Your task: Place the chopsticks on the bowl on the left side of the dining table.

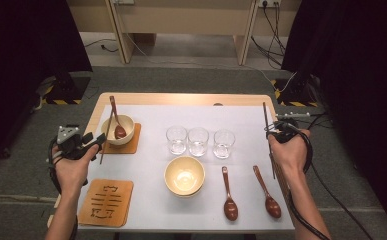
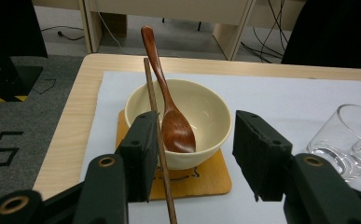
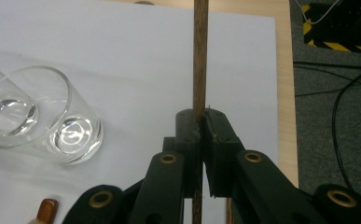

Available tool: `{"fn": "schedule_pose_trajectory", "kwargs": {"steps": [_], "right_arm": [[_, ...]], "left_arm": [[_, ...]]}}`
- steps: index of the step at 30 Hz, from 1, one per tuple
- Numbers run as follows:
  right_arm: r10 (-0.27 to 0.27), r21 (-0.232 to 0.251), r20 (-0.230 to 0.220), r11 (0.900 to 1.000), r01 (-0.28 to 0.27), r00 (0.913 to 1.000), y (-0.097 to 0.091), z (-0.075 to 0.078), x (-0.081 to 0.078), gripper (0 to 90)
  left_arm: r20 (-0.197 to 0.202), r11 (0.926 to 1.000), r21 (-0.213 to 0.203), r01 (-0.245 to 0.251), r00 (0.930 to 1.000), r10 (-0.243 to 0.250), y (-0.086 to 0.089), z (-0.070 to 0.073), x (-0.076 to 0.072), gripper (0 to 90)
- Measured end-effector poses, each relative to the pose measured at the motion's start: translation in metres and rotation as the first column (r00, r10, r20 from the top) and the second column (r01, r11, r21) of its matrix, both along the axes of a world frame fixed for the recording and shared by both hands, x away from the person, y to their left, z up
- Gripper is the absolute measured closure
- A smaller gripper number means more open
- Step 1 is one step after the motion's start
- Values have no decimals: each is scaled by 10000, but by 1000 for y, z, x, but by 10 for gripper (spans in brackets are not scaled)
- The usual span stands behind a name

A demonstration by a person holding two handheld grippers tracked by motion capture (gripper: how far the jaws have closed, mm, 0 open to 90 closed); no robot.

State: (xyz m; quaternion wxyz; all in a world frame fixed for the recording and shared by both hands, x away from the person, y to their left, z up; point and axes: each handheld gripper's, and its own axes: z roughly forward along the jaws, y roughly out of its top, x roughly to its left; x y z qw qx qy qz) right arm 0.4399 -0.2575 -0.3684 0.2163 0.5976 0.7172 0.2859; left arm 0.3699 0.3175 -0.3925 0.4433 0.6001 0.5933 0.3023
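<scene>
Left claw (image 2: 192, 154): held at the table's (image 1: 181, 99) left edge, jaws spread, aimed at the bowl (image 2: 180, 121); a chopstick (image 2: 158, 140) is seen against its left jaw.
Right claw (image 3: 200, 135): held at the right edge, jaws pinched on a second chopstick (image 3: 199, 56), forearm reaching forward.
Spoon (image 2: 169, 107): leaned in the bowl.

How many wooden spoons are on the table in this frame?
3: one spoon rests in the back-left bowl; two lie side by side front right, the left spoon and the right spoon.
</scene>
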Motion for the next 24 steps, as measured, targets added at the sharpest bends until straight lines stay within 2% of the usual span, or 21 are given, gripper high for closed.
{"fn": "schedule_pose_trajectory", "kwargs": {"steps": [17,24], "right_arm": [[11,361,1044,9993,-49,9945,5,4,11,853],[-37,424,1692,9991,-35,9856,8,6,15,853]], "left_arm": [[61,10000,1,-35,10000,35,1,1,-3,492],[80,10000,3,-56,10000,56,2,2,-4,492]]}}
